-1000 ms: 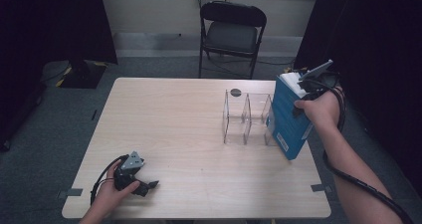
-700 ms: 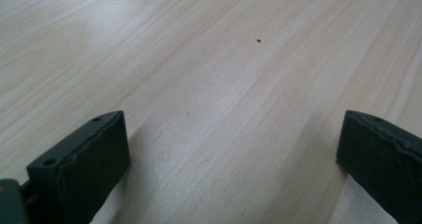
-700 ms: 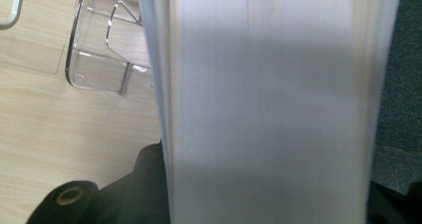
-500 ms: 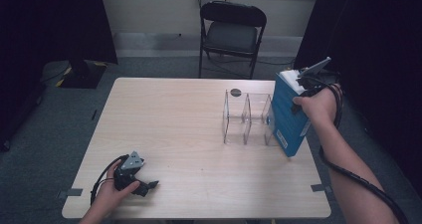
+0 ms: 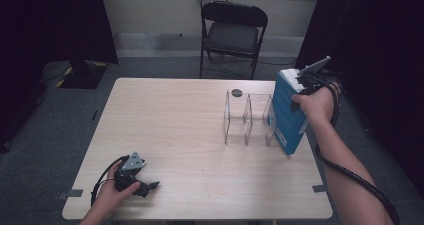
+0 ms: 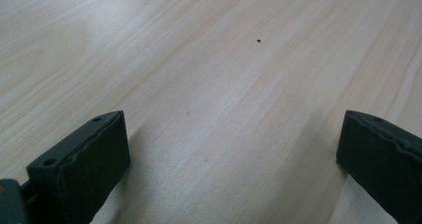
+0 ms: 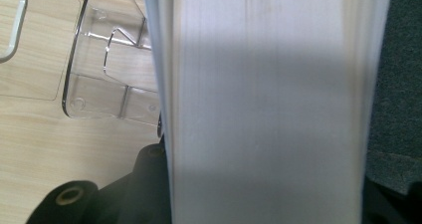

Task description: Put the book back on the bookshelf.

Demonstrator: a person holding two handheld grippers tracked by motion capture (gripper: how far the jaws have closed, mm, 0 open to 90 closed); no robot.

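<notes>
A thick blue book with white page edges stands upright at the table's right edge, close beside the right end of a clear acrylic rack. My right gripper is shut on the book's top, one jaw on each cover. I cannot tell whether the book's lower corner touches the table. My left gripper rests on the table's near left corner, held by a hand. Its jaws stand wide apart over bare wood, with nothing between them.
The light wooden table carries the clear rack with upright dividers. A small dark round disc lies behind it. A black folding chair stands beyond the far edge. Cables trail from both grippers.
</notes>
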